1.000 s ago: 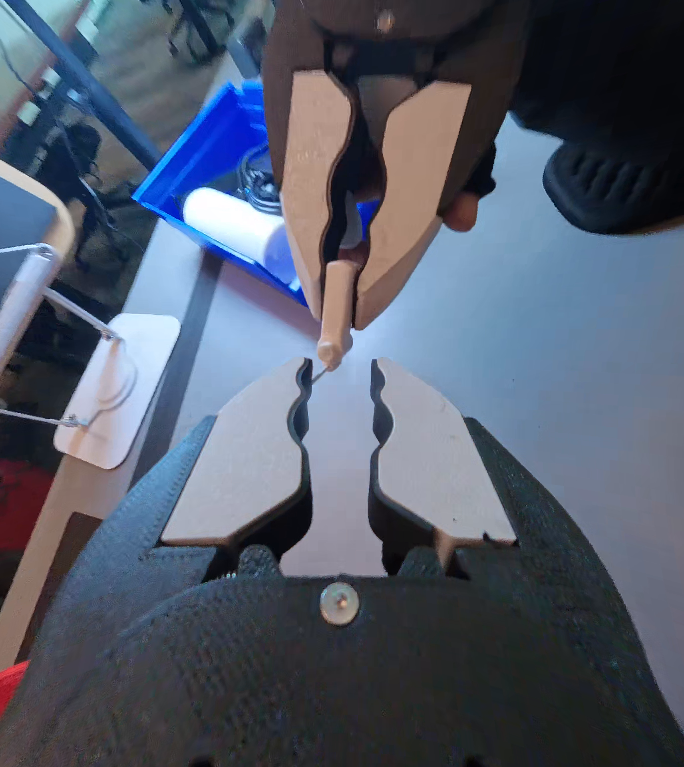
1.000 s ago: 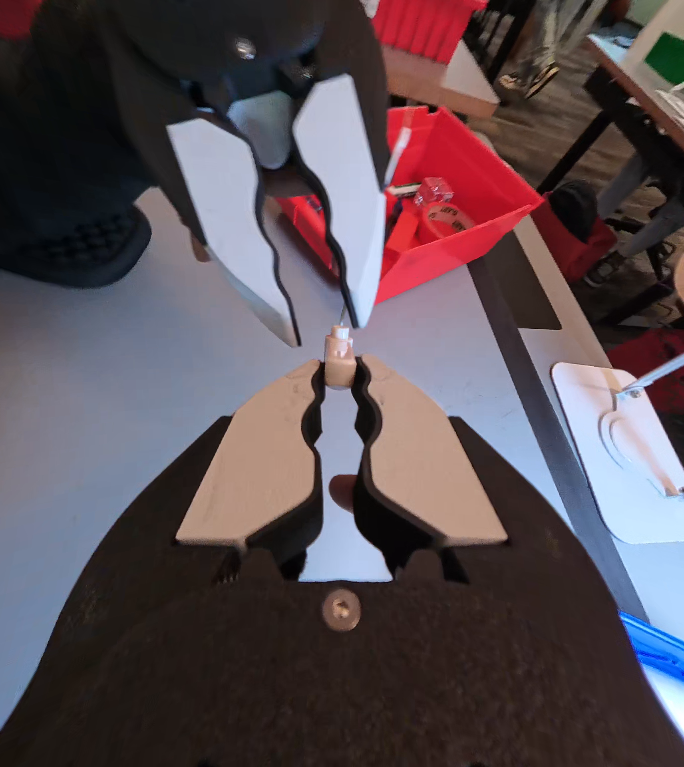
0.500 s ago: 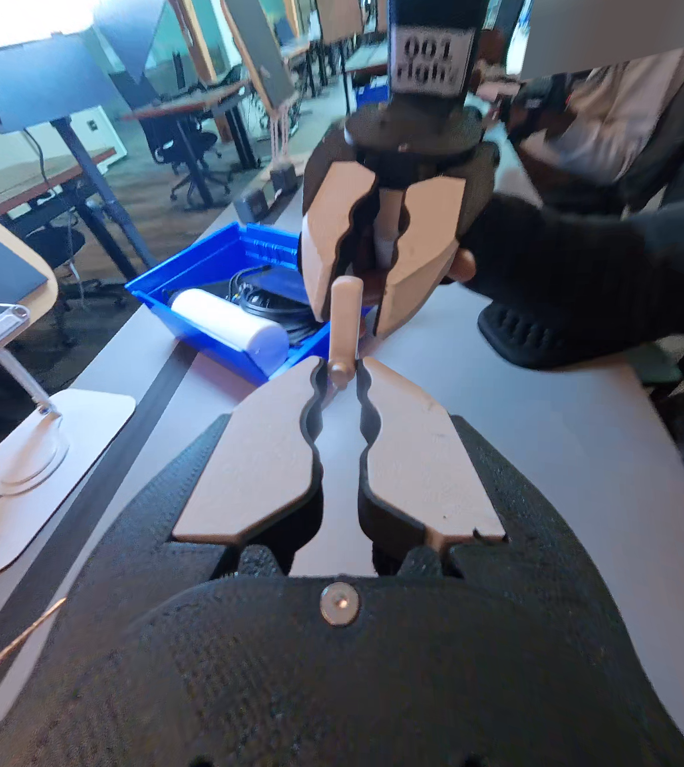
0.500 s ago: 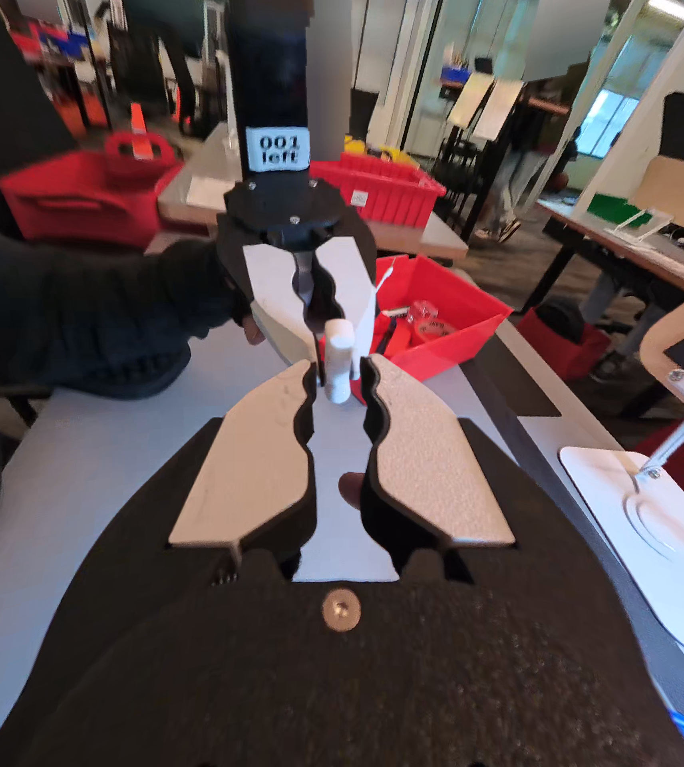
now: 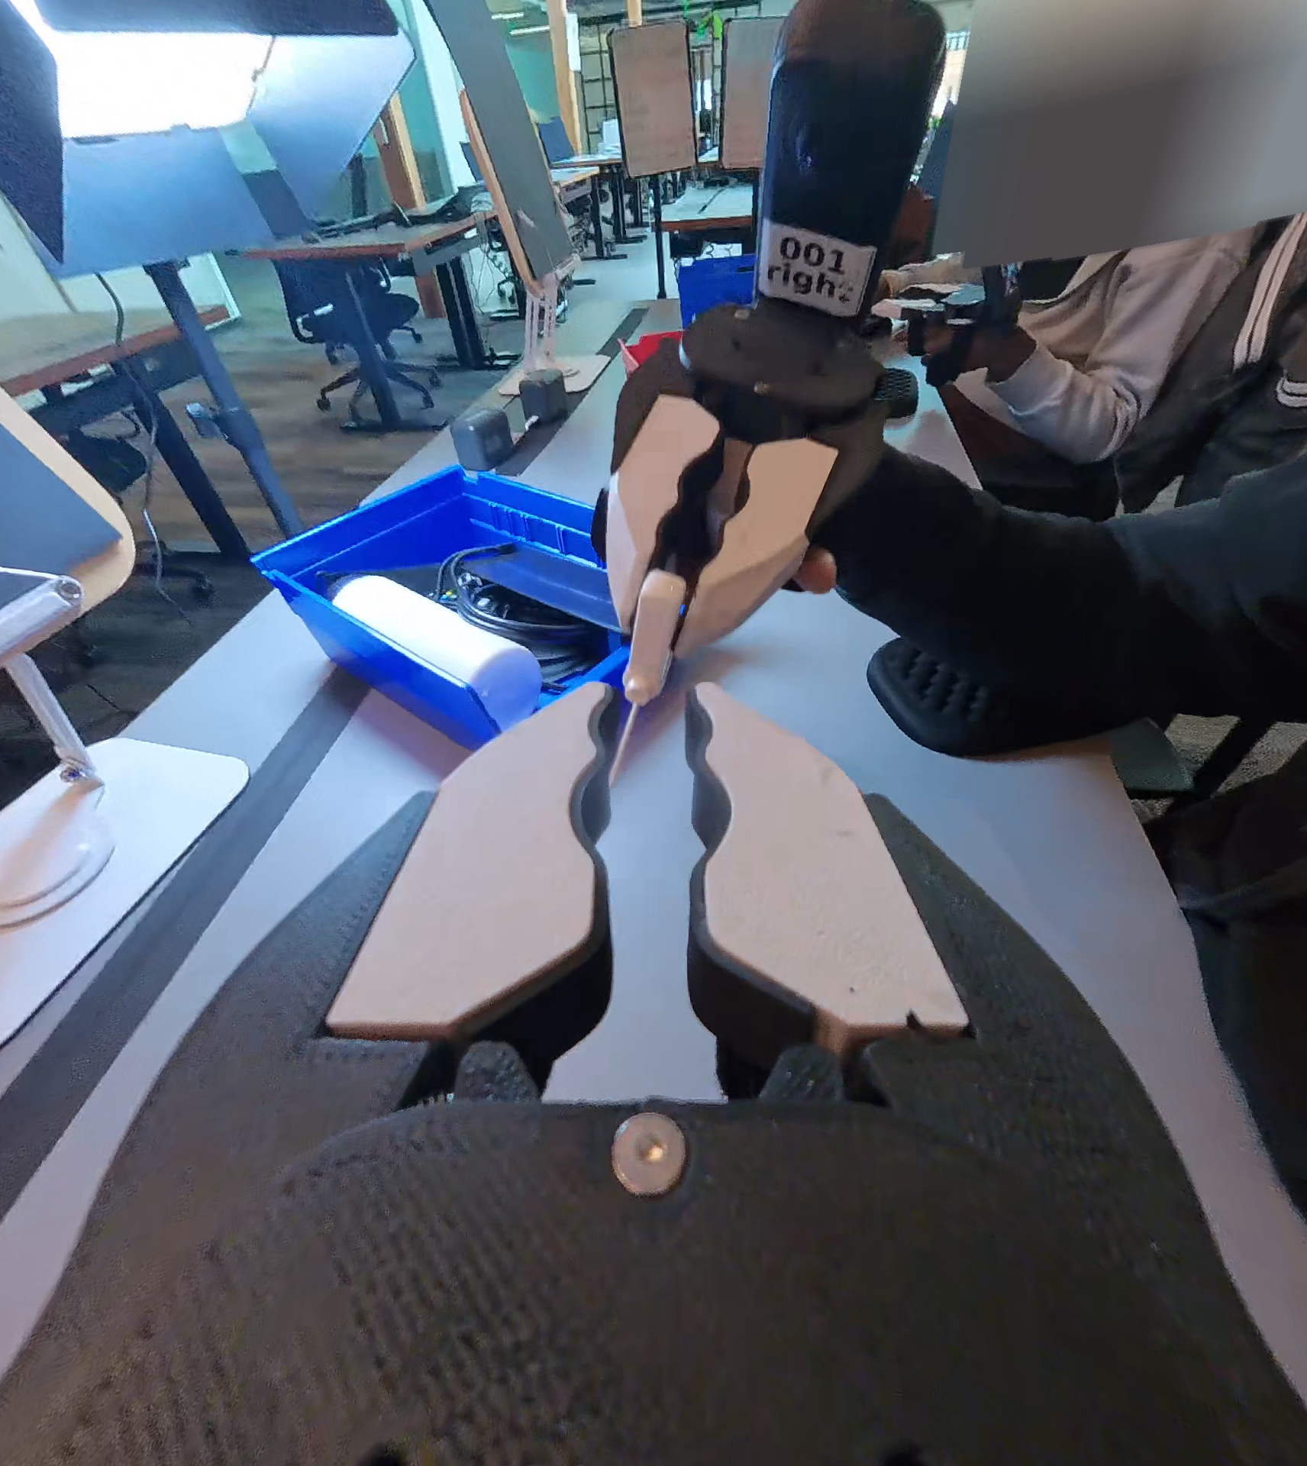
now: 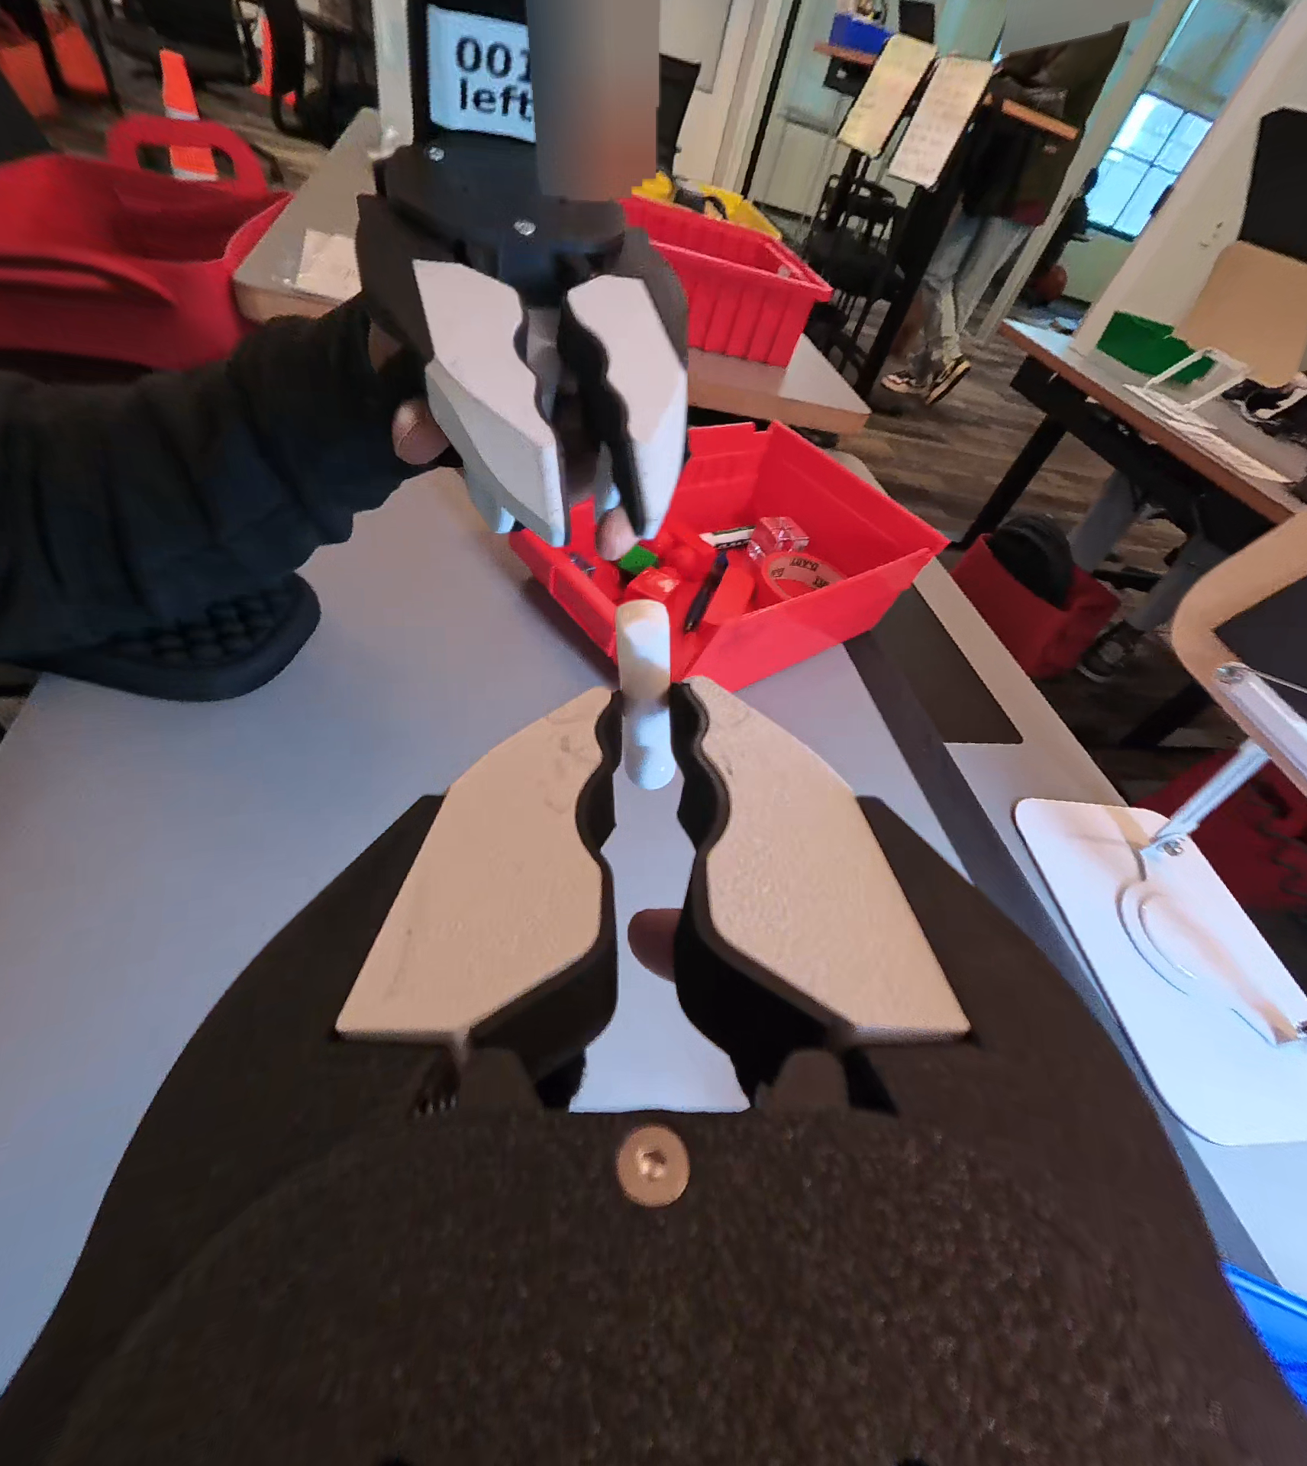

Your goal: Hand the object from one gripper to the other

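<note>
- The handover is not yet made: the right gripper (image 6: 644, 698) alone grips the small white tool with a thin metal tip (image 5: 649, 642), its fingers clenched on the white handle.
- The left gripper (image 5: 644, 702) is released, its fingers parted with nothing between them but the thin tip.
- In the left wrist view the tool hangs from the right gripper (image 5: 670, 627) at 12 o'clock, slanting down toward 7 o'clock; the handle's narrow end sits just beyond the left fingertips, and the metal tip reaches into the gap, close beside the left-hand finger (image 5: 511, 857). Whether it touches cannot be told.
- In the right wrist view the handle (image 6: 644, 698) stands nearly upright between the fingertips, with the left gripper (image 6: 595, 516) farther off at 12 o'clock, above the worktop (image 6: 158, 793) and in front of the red bin (image 6: 793, 627).
- Left to do, as a judgement: bring the handle between the left fingers, close them, then release the right grip.
</note>
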### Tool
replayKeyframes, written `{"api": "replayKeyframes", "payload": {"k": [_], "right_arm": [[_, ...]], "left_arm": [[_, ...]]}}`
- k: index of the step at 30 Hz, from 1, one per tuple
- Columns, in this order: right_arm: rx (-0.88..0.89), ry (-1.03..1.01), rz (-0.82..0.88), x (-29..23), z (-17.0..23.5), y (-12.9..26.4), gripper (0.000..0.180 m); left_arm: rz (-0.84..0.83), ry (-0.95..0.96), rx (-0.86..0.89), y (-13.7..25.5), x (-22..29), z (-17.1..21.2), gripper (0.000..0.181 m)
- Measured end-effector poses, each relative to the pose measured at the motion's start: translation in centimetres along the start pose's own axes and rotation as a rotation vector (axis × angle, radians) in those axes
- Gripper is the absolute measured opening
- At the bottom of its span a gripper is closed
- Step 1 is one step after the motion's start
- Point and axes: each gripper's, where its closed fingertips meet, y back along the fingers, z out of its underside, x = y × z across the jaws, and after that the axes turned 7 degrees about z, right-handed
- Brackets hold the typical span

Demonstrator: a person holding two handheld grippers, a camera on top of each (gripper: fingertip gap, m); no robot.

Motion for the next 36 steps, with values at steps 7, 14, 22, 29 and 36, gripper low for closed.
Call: {"api": "replayKeyframes", "payload": {"k": [7, 14, 22, 29, 36], "right_arm": [[-0.059, 0.065, -0.083, -2.9, 0.6, -1.5, 0.011], [0.061, 0.02, -0.065, -2.1, -1.2, -0.7, 0.021], [0.132, -0.007, -0.06, -1.9, -2.0, -0.7, 0.014], [-0.026, 0.116, -0.027, -1.8, -0.2, -0.1, 0.013], [0.027, 0.121, 0.102, 0.1, -1.1, -0.1, 0.015]], "left_arm": [[0.055, -0.095, -0.12, -2.5, 1.6, 1.9, 0.018], [0.042, -0.122, 0.031, -1.6, 1.5, -0.7, 0.012], [0.078, -0.076, 0.137, -1.2, 1.4, -1.6, 0.012], [0.029, -0.148, -0.01, -1.3, 1.5, 0.0, 0.018], [-0.065, -0.073, 0.003, -1.7, -0.1, -0.4, 0.013]]}}
